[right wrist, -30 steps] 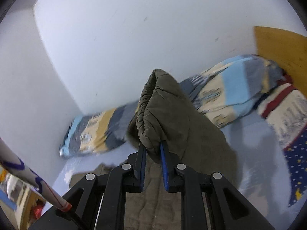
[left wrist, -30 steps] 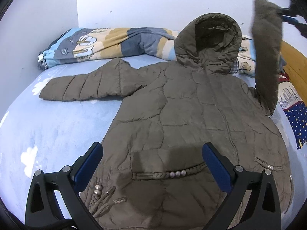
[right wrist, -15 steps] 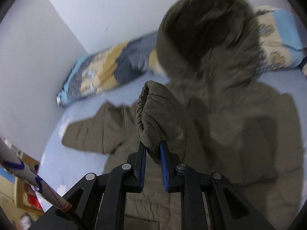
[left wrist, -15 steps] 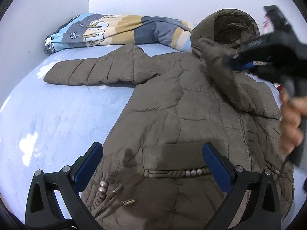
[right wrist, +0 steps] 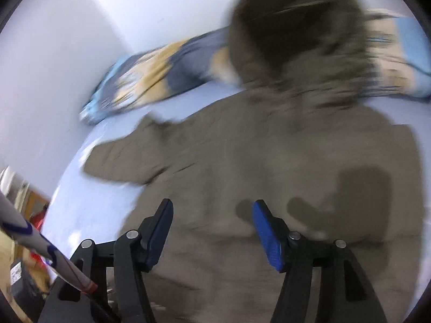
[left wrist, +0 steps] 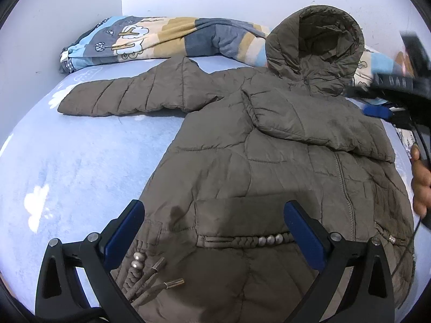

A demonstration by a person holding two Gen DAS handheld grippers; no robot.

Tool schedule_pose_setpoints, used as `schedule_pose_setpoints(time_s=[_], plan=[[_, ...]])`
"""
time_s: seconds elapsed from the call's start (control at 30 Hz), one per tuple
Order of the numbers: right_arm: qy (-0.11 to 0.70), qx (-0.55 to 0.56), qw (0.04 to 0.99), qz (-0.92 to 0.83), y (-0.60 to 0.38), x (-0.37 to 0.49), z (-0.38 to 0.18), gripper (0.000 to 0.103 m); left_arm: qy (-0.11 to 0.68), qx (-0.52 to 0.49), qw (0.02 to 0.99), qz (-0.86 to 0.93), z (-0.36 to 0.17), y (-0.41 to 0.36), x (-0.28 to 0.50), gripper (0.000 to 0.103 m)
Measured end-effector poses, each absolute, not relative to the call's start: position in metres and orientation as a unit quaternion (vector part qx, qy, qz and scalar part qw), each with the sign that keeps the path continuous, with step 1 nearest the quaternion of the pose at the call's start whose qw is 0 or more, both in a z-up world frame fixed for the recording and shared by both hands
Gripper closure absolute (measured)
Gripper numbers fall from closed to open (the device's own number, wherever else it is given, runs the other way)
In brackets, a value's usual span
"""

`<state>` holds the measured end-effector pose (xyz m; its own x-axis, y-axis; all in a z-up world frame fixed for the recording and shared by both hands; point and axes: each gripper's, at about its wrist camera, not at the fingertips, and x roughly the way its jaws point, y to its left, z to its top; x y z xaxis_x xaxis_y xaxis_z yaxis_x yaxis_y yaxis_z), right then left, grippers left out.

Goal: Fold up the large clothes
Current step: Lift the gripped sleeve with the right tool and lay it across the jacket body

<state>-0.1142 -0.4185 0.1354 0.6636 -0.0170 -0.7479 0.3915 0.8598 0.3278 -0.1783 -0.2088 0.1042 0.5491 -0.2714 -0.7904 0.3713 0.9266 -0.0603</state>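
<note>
Both wrist cams tilt down over the jacket (left wrist: pixel 269 161) from its hem end; left sits close. Right's blurry; both catch hood (right wrist: pixel 296 40) and blanket (left wrist: pixel 161 40).

You have the quilted hooded puffer jacket (left wrist: pixel 242 161) lying flat on the blue bedsheet (left wrist: pixel 80 161), hood toward the wall. One sleeve (left wrist: pixel 129 97) lies out to the left; the other sleeve (left wrist: pixel 309 123) lies folded across the chest. The striped rolled blanket (left wrist: pixel 167 40) lies behind, against the wall.

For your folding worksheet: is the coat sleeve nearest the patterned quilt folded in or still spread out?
Spread out. That sleeve lies flat on the blue sheet, reaching away from the coat; the other sleeve is folded across the chest.
</note>
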Motion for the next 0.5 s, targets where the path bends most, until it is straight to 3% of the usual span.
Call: schedule_pose_setpoints(time_s=[0.27,0.37,0.5], plan=[[0.432,0.269,0.812,-0.287,-0.534,-0.172,0.077,0.034,0.445,0.063,0.875,-0.18,0.097,-0.213,-0.175,0.0],[0.452,0.276,0.803,-0.273,-0.541,-0.174,0.044,0.031,0.446,0.07,0.874,-0.18,0.095,-0.215,-0.175,0.0],[0.469,0.24,0.797,-0.295,-0.532,-0.164,0.049,0.028,0.448,0.066,0.873,-0.178,0.095,-0.213,-0.172,0.0]])
